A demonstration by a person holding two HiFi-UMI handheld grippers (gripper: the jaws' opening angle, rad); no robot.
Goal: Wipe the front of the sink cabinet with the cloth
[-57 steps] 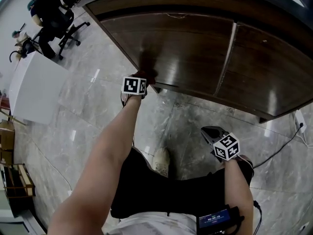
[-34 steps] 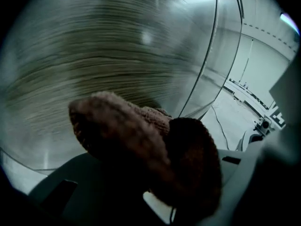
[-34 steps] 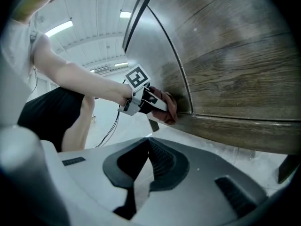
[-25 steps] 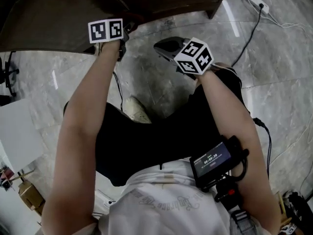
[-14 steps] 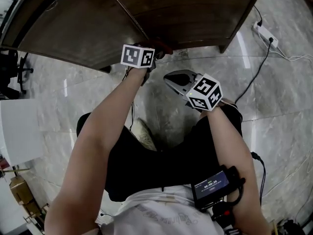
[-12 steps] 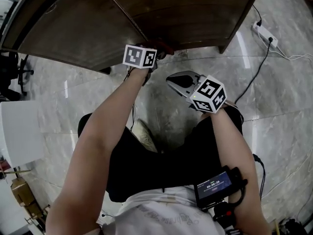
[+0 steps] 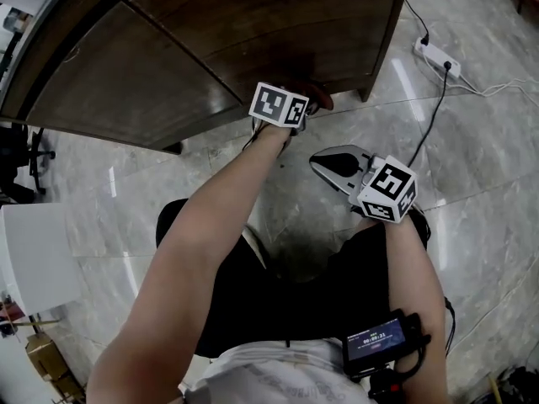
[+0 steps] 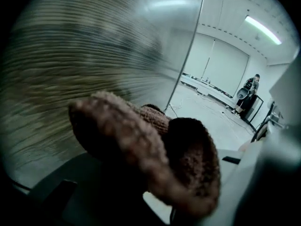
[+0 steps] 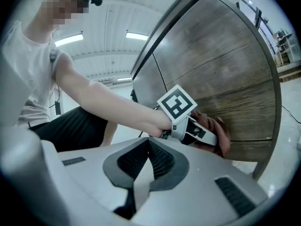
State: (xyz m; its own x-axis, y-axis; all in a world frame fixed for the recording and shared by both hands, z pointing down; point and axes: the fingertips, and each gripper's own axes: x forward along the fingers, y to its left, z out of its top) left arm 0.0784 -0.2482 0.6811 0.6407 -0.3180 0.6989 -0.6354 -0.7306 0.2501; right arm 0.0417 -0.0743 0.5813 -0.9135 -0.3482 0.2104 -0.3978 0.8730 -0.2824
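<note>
Nearest, over the marble floor: right gripper, jaws together, holding nothing, well clear of the work. Just beyond: left gripper, clamped on a bunched reddish-brown cloth. Farther still, pressed by that cloth: dark wooden sink cabinet, contact low on the right door, near its bottom right corner. Wiping judged mid-course; no telling which stretches already cleaned and which left.

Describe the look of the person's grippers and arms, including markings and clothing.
Both the left gripper and right gripper are pale grey-white, each carrying a white cube with black square markers. The right gripper's pads are black and ribbed. Arms bare below a white short-sleeved shirt.
</note>
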